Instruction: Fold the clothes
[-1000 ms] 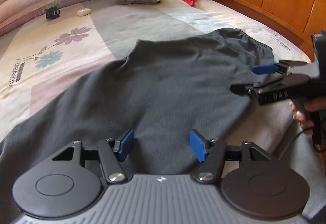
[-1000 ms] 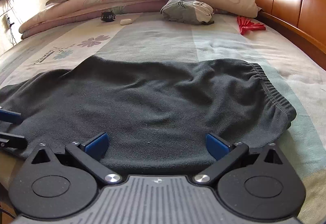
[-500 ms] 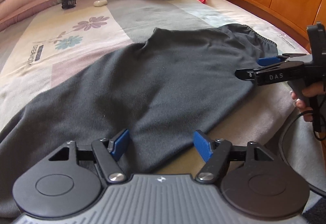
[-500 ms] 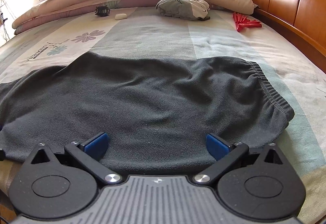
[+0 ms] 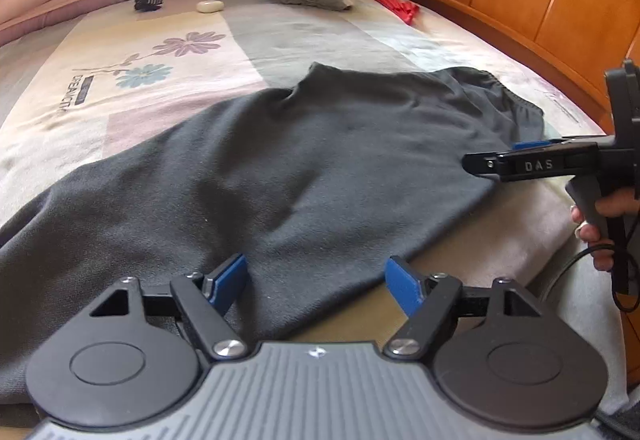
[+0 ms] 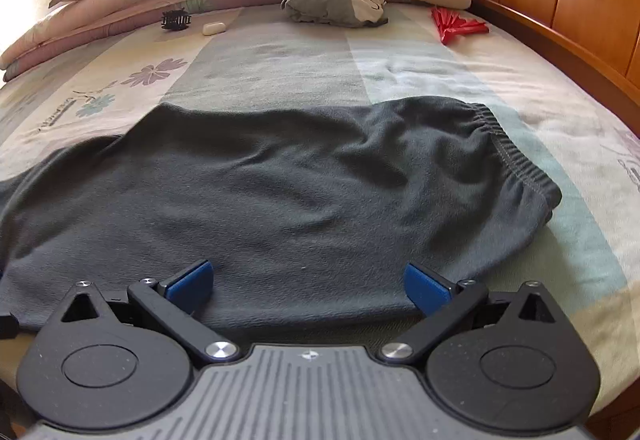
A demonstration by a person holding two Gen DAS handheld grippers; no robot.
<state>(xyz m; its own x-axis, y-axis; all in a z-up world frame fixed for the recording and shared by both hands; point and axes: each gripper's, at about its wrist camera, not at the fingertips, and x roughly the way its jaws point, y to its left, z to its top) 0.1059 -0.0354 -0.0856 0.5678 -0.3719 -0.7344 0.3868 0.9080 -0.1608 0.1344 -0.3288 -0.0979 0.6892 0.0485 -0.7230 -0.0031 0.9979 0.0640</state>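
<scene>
Dark grey trousers [image 6: 288,200] are lying spread flat on the bed [image 6: 280,64], waistband at 3 o'clock in the right wrist view. Left gripper [image 5: 316,276] is hovering at the near hem, jaws wide, holding nothing. Right gripper [image 6: 308,280] is sitting likewise, jaws wide, empty. Grey bundle [image 6: 336,2] is resting at 12 o'clock.

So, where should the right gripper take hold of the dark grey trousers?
Probably the elastic waistband at its near corner, coming low from the bed's near edge. On the dark grey trousers that ribbed band is thick, so the open right gripper could pinch it.
</scene>
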